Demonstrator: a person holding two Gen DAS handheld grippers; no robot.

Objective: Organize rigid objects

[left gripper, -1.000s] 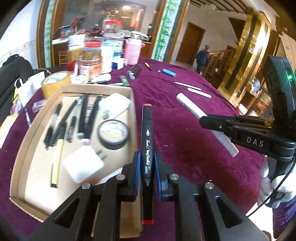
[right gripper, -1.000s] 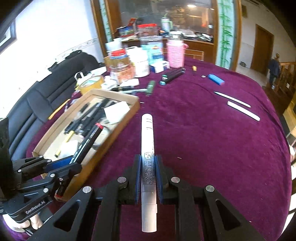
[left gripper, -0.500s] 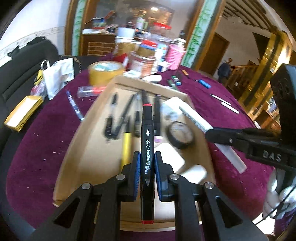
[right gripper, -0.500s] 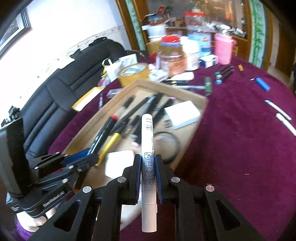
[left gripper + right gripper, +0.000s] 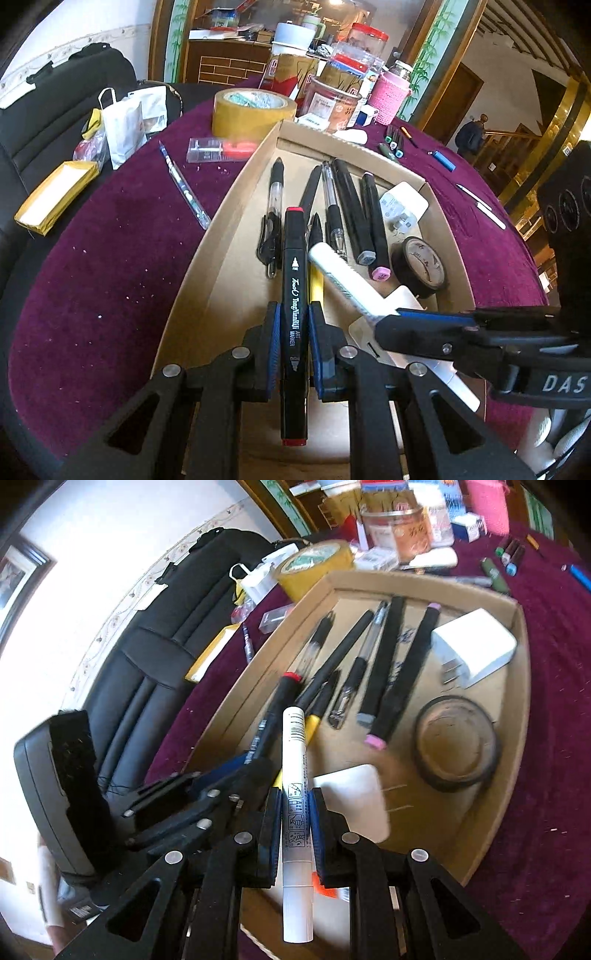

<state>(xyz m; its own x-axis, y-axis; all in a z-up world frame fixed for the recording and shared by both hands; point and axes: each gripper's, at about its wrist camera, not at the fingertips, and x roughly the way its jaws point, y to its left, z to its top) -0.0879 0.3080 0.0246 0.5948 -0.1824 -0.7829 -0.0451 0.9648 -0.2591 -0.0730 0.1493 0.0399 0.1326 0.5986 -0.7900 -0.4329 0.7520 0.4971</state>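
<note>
My left gripper (image 5: 293, 315) is shut on a black art marker (image 5: 294, 280) with red ends, held over the near part of the cardboard tray (image 5: 225, 221). My right gripper (image 5: 296, 805) is shut on a white marker (image 5: 294, 760), also above the tray (image 5: 519, 716). In the left wrist view the white marker (image 5: 343, 282) slants in from the right, its tip close beside the black marker. The right wrist view shows my left gripper (image 5: 229, 771) at lower left with the black marker (image 5: 279, 701). Several pens and markers (image 5: 351, 214) lie in the tray.
The tray also holds a white charger (image 5: 404, 206), a black tape roll (image 5: 423, 262) and a white block (image 5: 354, 801). On the purple cloth are a yellow tape roll (image 5: 253, 110), a blue pen (image 5: 184, 188), a clear case (image 5: 221, 149), jars and markers (image 5: 393, 142). A black sofa (image 5: 147, 646) stands left.
Both grippers have swung left from over the bare cloth to over the tray and sunk lower, each still gripping its marker. The white marker's tip now lies close to the black marker.
</note>
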